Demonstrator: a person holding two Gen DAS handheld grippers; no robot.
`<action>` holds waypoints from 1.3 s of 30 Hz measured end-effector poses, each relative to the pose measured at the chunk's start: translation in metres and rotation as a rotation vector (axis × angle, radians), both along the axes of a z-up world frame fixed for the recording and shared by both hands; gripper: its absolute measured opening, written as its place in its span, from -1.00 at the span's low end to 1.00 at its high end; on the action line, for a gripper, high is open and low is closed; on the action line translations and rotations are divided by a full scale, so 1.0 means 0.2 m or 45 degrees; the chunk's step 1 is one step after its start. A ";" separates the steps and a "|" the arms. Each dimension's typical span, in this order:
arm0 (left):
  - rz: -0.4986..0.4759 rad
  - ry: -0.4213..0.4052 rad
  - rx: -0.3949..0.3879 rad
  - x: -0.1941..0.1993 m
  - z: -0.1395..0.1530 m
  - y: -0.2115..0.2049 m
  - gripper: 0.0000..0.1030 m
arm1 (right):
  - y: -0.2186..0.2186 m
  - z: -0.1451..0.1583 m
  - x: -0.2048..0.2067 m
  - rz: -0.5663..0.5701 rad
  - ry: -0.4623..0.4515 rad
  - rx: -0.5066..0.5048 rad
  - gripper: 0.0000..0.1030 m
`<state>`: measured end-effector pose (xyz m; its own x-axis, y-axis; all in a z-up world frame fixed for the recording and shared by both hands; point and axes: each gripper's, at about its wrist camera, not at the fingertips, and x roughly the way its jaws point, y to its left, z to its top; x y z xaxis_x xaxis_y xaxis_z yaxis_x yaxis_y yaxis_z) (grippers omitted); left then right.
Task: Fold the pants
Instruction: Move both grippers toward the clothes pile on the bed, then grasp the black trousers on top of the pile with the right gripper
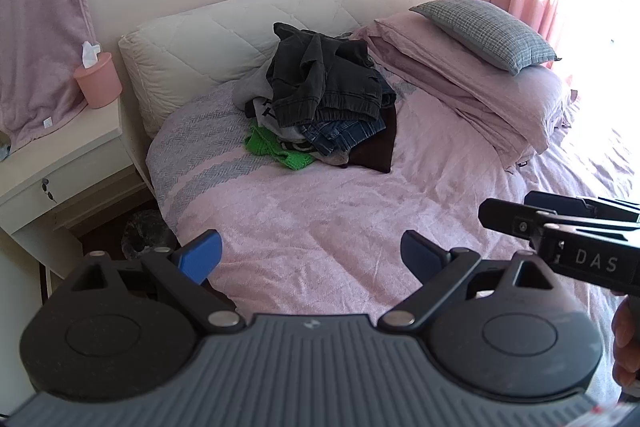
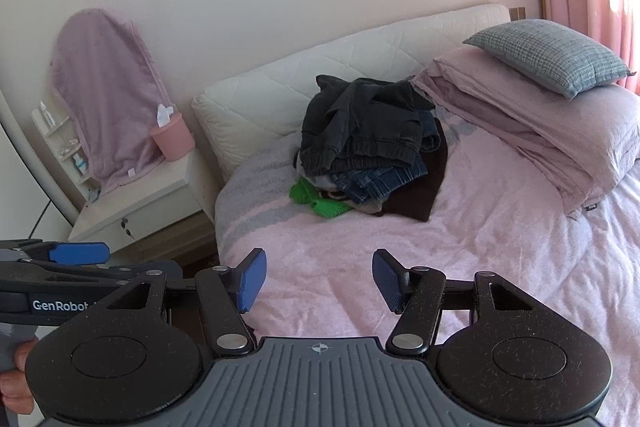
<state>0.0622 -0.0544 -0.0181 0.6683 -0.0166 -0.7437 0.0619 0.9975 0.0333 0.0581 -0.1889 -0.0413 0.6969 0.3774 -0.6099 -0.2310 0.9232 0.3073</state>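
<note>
Left gripper [image 1: 310,259]: I see its blue pads spread wide over bare bedspread, nothing between them. Right gripper [image 2: 320,285]: likewise released, jaws apart, empty, hanging above the pink bedspread [image 2: 480,247].

Pants [image 2: 368,123]: dark grey pair, crumpled, topmost on a heap of clothes near the headboard [image 1: 224,39], well apart from both grippers. Beneath them I count blue denim [image 2: 380,183], a green knit [image 2: 316,201] and a dark brown piece [image 2: 420,199]; other layers are too bunched for me to name.

Right of the heap: folded pink bedding [image 1: 472,83] with a grey checked pillow [image 1: 488,33] on top.

Left of the bed: white nightstand [image 1: 60,163] bearing a pink tissue tub [image 1: 98,83].
</note>
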 end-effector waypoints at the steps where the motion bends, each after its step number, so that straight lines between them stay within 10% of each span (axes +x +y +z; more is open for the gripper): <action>1: -0.005 0.001 0.000 0.01 0.00 0.00 0.83 | 0.00 0.00 0.00 -0.003 0.000 0.005 0.09; 15: -0.143 0.054 -0.010 0.45 -0.14 0.19 0.83 | 0.10 -0.07 0.27 -0.123 0.009 0.010 0.09; 39: -0.460 0.205 0.068 2.10 -0.41 0.64 0.83 | 0.65 -0.47 1.60 -0.439 0.243 -0.017 0.09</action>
